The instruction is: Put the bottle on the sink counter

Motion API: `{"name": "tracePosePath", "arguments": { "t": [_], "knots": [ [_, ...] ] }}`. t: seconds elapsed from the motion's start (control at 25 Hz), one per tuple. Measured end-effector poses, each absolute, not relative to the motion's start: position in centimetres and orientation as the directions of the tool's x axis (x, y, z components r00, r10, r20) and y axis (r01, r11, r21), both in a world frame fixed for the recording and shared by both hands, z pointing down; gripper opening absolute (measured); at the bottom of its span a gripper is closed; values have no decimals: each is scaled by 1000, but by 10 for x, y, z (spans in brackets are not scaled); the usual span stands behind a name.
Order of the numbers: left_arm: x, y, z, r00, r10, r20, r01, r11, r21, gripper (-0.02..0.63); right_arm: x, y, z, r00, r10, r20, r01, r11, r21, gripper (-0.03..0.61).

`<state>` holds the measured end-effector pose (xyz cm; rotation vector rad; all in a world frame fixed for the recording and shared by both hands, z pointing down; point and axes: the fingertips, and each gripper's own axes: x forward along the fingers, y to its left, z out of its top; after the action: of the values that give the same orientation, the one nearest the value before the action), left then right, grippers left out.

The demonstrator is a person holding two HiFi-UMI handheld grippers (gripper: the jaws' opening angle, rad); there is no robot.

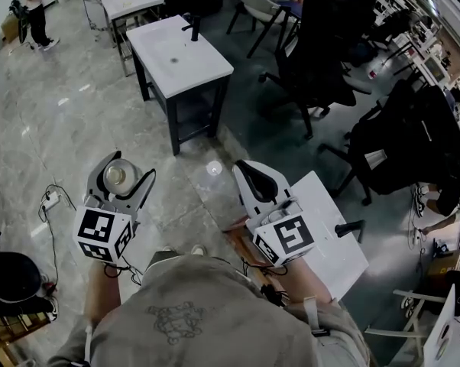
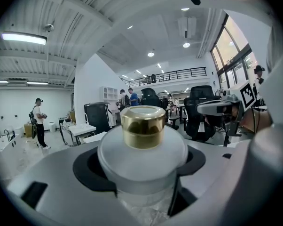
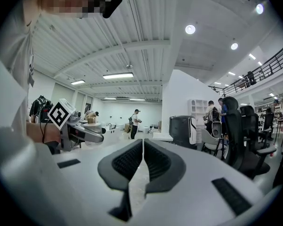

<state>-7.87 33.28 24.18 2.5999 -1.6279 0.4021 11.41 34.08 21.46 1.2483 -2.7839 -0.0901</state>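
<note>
We hold the bottle [image 2: 142, 150], frosted white with a gold cap, in our left tongs [image 1: 124, 174], well short of the sink worktop [image 1: 188, 61]; our right tongs [image 1: 245, 170] are closed, empty.

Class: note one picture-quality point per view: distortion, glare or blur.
Head view: sharp, glare spots on the glossy floor. Left gripper view: fisheye bending, black corners, glints on the cap of the bottle. Right gripper view: same fisheye curve, ceiling lamp blown white, the shut right claw slightly soft.

Left gripper [image 1: 127, 171], right gripper [image 1: 247, 168]: white shells, black-lined jaws, marker cubes [image 1: 104, 235]; grey-brown shirt [image 1: 186, 316].
</note>
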Motion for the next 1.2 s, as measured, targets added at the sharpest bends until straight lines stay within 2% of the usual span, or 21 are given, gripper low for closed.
{"name": "tracePosePath", "arguments": {
  "t": [0.64,1.2],
  "knots": [
    [-59,282,256,426,-877,223,-883,-457,-111,347,145,282,234,-639,-769,31,-765,639,85,32],
    [-86,174,279,449,-861,240,-872,-481,-93,347,107,178,272,-646,-757,102,-756,652,53,32]
  ]
}}
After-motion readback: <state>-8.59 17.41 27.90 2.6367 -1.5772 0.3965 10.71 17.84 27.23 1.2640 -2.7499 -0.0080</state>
